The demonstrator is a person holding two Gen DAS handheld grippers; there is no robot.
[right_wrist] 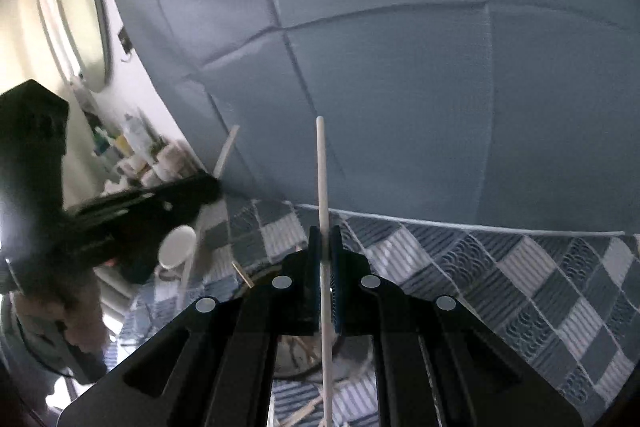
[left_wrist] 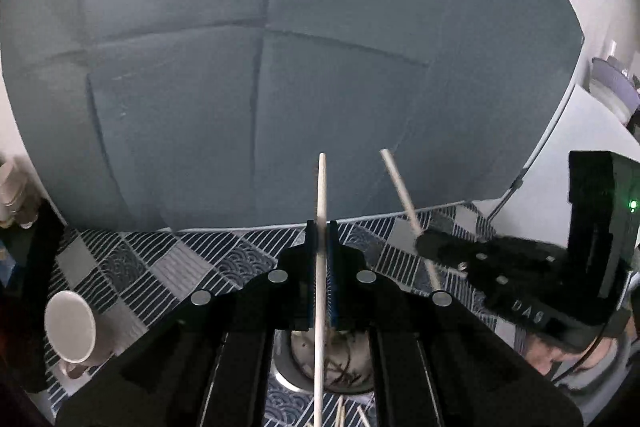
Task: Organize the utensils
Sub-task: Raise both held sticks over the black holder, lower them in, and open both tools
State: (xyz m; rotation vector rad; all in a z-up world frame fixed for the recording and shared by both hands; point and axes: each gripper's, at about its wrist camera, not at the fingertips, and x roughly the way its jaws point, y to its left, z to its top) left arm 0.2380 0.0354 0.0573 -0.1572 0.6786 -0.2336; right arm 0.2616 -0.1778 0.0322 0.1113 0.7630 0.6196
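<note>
At frame centre, left wrist view: the left gripper (left_wrist: 321, 243) pinches a pale chopstick (left_wrist: 321, 227), upright, its lower end cut off.
Right wrist view: the right gripper (right_wrist: 325, 247) clamps a white chopstick (right_wrist: 322, 187), upright at centre; the left gripper's blurs at left.

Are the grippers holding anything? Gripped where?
Each holds one chopstick. Left gripper grips its chopstick partway along, the tip sticking out past the fingers. Right gripper grips its chopstick the same way.
</note>
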